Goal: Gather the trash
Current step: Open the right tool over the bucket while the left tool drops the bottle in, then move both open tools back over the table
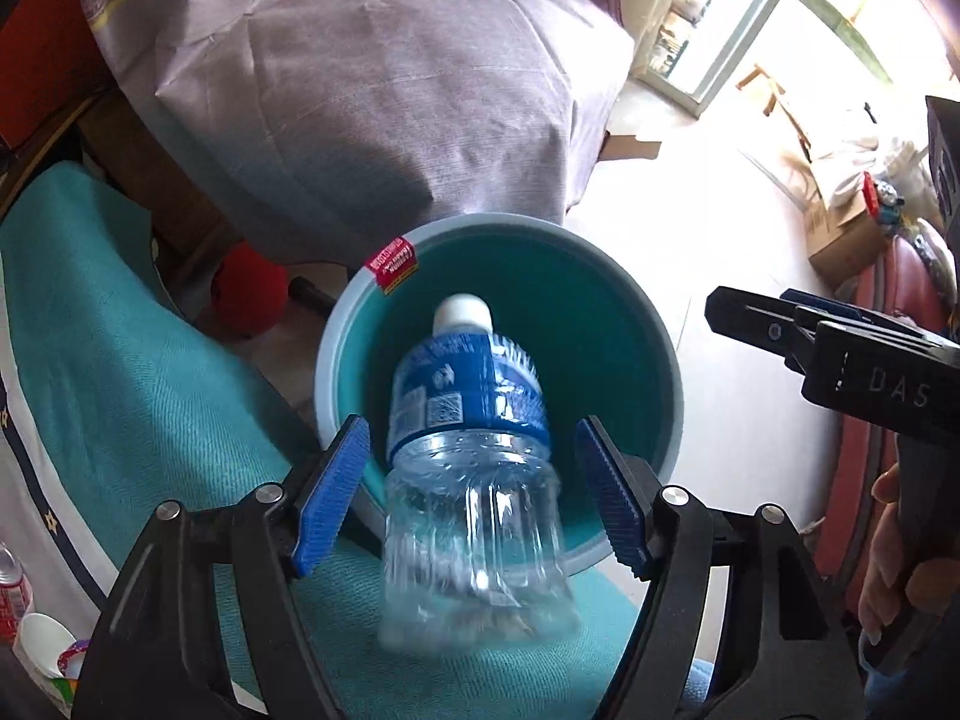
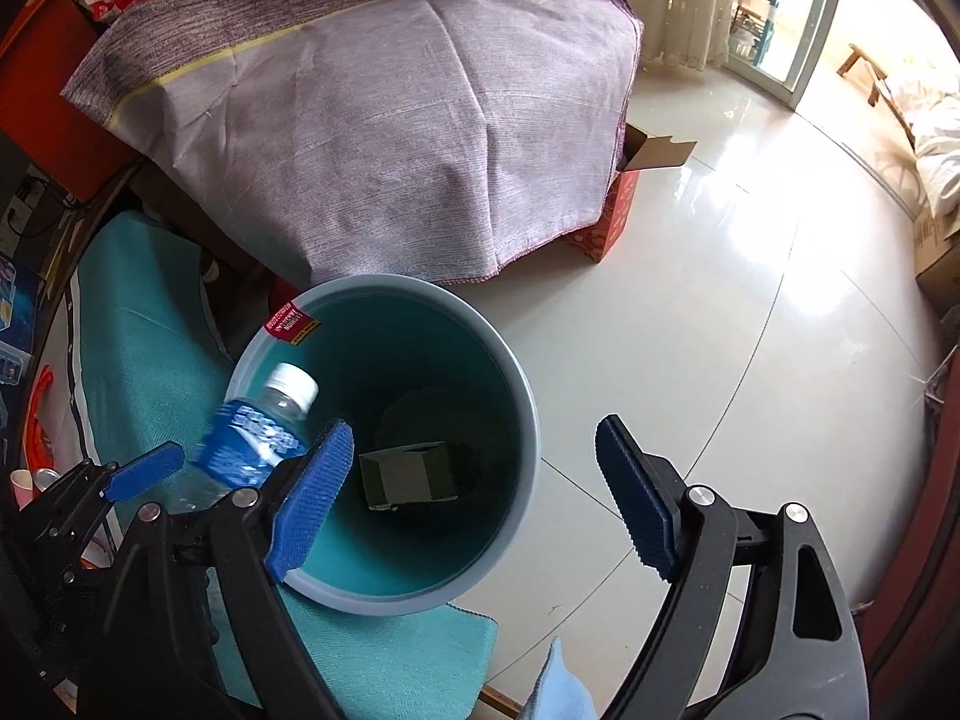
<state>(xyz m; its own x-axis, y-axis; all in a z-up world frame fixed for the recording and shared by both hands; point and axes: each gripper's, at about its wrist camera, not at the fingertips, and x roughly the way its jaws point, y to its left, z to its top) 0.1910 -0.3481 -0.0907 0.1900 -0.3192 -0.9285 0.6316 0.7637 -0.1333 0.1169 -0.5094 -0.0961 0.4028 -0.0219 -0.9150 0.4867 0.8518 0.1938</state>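
Here, in the left wrist view, left gripper (image 1: 471,495) at lower centre, jaws spread wide, blue pads (image 1: 333,495) standing clear of the plastic bottle (image 1: 471,468) on both sides, so released rather than clamped. Bottle blurred, white cap toward the upper middle of the frame, blue label around its upper half, clear ribbed base lowest, lying over the near rim of the teal bin (image 1: 600,348). Red sticker (image 1: 393,264) on the bin's upper-left rim. At the right edge of the same view, right gripper (image 1: 717,312) coming in from the side, with a hand (image 1: 894,552) wrapped round its handle at lower right. In the right wrist view, right gripper (image 2: 471,495) at lower centre, likewise spread, nothing between its pads, open over the bin (image 2: 510,378) and the pale tiled floor (image 2: 720,330). Bottle (image 2: 252,432) at middle left, over the bin's left rim, beside one blue finger of the left gripper (image 2: 147,471). At the bin's bottom, a small dark carton (image 2: 408,474). Teal cloth (image 2: 138,324) along the left, touching the bin's near side. Across the top, a mauve cloth (image 2: 390,120) draped over furniture; a cardboard box (image 2: 654,150) at its right corner.
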